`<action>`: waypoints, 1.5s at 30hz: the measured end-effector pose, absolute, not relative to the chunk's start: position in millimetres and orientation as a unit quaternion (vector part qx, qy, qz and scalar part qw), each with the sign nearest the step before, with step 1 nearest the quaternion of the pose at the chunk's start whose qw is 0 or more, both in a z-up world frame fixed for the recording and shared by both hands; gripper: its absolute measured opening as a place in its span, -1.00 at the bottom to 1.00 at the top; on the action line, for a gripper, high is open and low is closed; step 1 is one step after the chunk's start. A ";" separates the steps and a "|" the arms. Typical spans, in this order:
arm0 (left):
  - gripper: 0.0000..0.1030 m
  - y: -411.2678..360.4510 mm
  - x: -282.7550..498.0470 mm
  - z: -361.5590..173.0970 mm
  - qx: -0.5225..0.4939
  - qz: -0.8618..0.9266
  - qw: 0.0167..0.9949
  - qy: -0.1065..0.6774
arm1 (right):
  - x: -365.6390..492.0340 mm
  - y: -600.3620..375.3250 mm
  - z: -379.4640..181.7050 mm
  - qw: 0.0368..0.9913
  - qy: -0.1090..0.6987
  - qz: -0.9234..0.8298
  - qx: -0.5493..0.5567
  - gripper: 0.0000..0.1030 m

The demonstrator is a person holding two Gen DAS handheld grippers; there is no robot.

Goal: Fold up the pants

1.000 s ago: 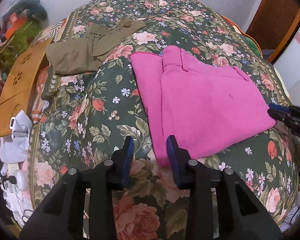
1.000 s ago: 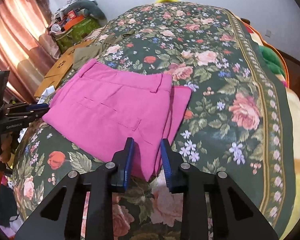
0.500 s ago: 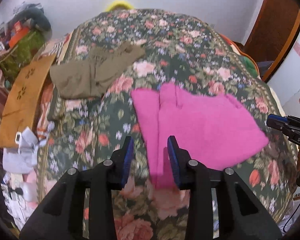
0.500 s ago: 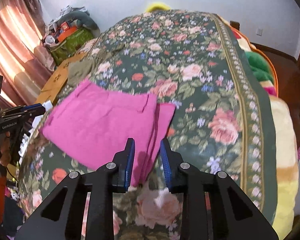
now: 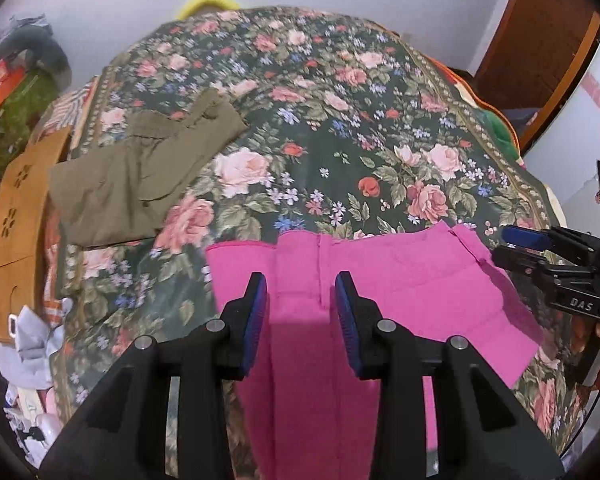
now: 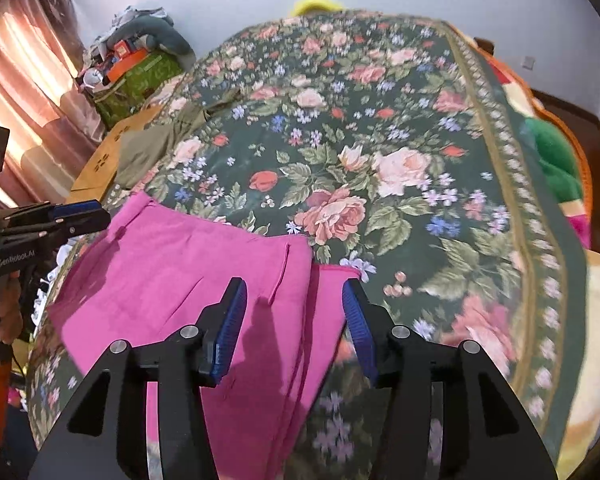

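Observation:
The pink pants [image 5: 380, 288] lie folded into a flat rectangle on the floral bed cover [image 5: 320, 128]. They also show in the right wrist view [image 6: 172, 272]. My left gripper [image 5: 300, 320] is open and empty, raised above the pants' near edge. My right gripper [image 6: 292, 324] is open and empty, raised above the opposite edge. The right gripper shows at the right edge of the left wrist view [image 5: 540, 252], and the left gripper at the left edge of the right wrist view [image 6: 56, 220].
Olive-green pants [image 5: 140, 176] lie on the bed beyond the pink pair. A brown wooden board [image 5: 16, 220] leans at the bed's left side. A cluttered green box [image 6: 140, 76] stands by the curtain. A wooden door [image 5: 540, 40] is at right.
Both grippers lifted up and back from the pink pants, which now sit lower in both views. The right gripper's jaws opened wider.

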State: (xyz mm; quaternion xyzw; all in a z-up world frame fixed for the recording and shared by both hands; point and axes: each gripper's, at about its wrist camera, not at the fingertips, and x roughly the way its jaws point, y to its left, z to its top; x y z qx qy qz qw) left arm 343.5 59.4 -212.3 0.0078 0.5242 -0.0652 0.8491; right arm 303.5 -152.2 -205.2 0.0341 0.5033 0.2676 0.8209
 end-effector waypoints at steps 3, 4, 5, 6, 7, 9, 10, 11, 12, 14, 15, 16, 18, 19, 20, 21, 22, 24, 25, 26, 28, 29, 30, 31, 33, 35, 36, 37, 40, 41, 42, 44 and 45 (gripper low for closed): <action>-0.31 55.7 351.7 -226.0 0.013 -0.071 0.842 0.534 | 317.3 -146.0 -217.2 0.810 0.517 0.273 0.047 -0.11; -0.31 55.3 354.0 -230.6 0.015 -0.070 0.840 0.538 | 319.7 -145.1 -219.1 0.806 0.521 0.276 0.050 -0.11; -0.31 55.4 355.8 -235.6 0.016 -0.068 0.838 0.541 | 323.2 -142.0 -223.5 0.798 0.530 0.282 0.051 -0.15; -0.30 55.9 357.0 -238.6 0.016 -0.067 0.837 0.543 | 323.7 -140.4 -225.7 0.795 0.531 0.287 0.051 -0.28; -0.30 57.3 358.0 -241.4 0.014 -0.068 0.836 0.545 | 323.5 -138.7 -227.8 0.794 0.532 0.291 0.049 -0.36; -0.23 61.0 358.4 -244.8 0.004 -0.069 0.836 0.545 | 322.9 -134.9 -232.1 0.790 0.535 0.296 0.042 -0.46; -0.21 62.4 358.1 -245.6 0.003 -0.067 0.836 0.544 | 321.5 -133.7 -233.8 0.792 0.533 0.296 0.037 -0.48; -0.19 63.7 357.3 -246.2 0.003 -0.066 0.837 0.543 | 320.0 -133.6 -234.3 0.793 0.530 0.297 0.033 -0.50; -0.17 64.0 356.5 -247.0 0.004 -0.065 0.838 0.542 | 318.9 -134.0 -234.8 0.795 0.529 0.297 0.030 -0.50; -0.13 64.2 355.5 -247.6 0.007 -0.064 0.838 0.541 | 317.8 -134.6 -234.8 0.796 0.527 0.296 0.027 -0.50; -0.13 64.2 355.3 -246.2 0.006 -0.064 0.839 0.541 | 317.7 -135.0 -233.4 0.797 0.526 0.295 0.024 -0.50; -0.13 64.8 354.6 -243.5 0.005 -0.064 0.839 0.541 | 316.7 -135.8 -230.8 0.800 0.525 0.292 0.019 -0.49; -0.13 65.6 352.2 -236.0 0.007 -0.066 0.840 0.538 | 314.1 -138.2 -224.8 0.804 0.520 0.288 0.011 -0.49; -0.13 66.5 348.8 -228.6 0.011 -0.065 0.844 0.532 | 312.1 -140.4 -220.8 0.807 0.517 0.286 0.009 -0.49; -0.11 67.7 346.3 -222.7 0.014 -0.063 0.848 0.526 | 311.0 -142.0 -218.1 0.808 0.516 0.284 0.007 -0.46; -0.08 69.6 343.2 -217.0 0.017 -0.060 0.852 0.520 | 309.4 -143.9 -214.8 0.811 0.514 0.281 0.006 -0.36; -0.04 71.1 340.9 -213.5 0.018 -0.056 0.854 0.517 | 306.6 -147.9 -210.3 0.814 0.509 0.278 0.008 -0.29; 0.26 78.0 334.9 -204.8 0.014 -0.048 0.861 0.507 | 302.3 -154.8 -204.6 0.822 0.501 0.270 0.019 0.21; 0.35 82.6 331.1 -201.5 0.008 -0.044 0.863 0.503 | 300.2 -158.4 -202.1 0.826 0.498 0.262 0.026 0.35; 0.43 86.6 327.9 -199.9 0.002 -0.041 0.865 0.500 | 298.6 -160.3 -200.8 0.829 0.496 0.256 0.031 0.52; 0.43 91.4 323.3 -200.5 -0.006 -0.040 0.863 0.503 | 292.4 -166.4 -199.8 0.833 0.493 0.249 0.043 0.54; 0.43 93.6 321.7 -203.1 -0.011 -0.041 0.859 0.510 | 290.4 -167.6 -202.0 0.828 0.499 0.251 0.048 0.54; 0.43 94.6 320.1 -207.6 -0.017 -0.043 0.854 0.518 | 288.8 -167.4 -204.8 0.823 0.506 0.253 0.052 0.54; 0.43 94.8 319.4 -210.9 -0.019 -0.046 0.851 0.523 | 287.6 -166.7 -208.1 0.819 0.512 0.255 0.053 0.54; 0.43 93.7 317.8 -220.2 -0.022 -0.046 0.843 0.535 | 285.0 -162.8 -219.9 0.809 0.528 0.253 0.045 0.54; 0.43 92.3 317.2 -230.2 -0.033 -0.051 0.835 0.547 | 284.0 -159.0 -230.0 0.800 0.541 0.254 0.044 0.54; 0.43 91.3 317.0 -233.7 -0.040 -0.055 0.833 0.550 | 283.7 -159.4 -232.3 0.798 0.542 0.256 0.050 0.54; 0.43 90.2 317.2 -236.7 -0.046 -0.060 0.830 0.553 | 285.0 -160.3 -233.7 0.797 0.543 0.258 0.058 0.54; 0.43 86.0 319.0 -242.7 -0.055 -0.070 0.825 0.559 | 292.5 -159.8 -236.8 0.792 0.547 0.262 0.068 0.54; 0.43 85.2 319.8 -243.7 -0.055 -0.070 0.824 0.559 | 293.6 -159.0 -238.1 0.790 0.549 0.263 0.068 0.54; 0.43 84.9 321.0 -244.3 -0.057 -0.069 0.825 0.558 | 295.2 -157.3 -239.6 0.789 0.549 0.266 0.068 0.54; 0.42 83.3 323.2 -246.2 -0.060 -0.072 0.825 0.557 | 297.8 -153.5 -241.8 0.787 0.551 0.270 0.066 0.49; 0.34 82.8 324.0 -246.6 -0.060 -0.074 0.826 0.556 | 299.7 -151.5 -242.8 0.786 0.551 0.271 0.067 0.36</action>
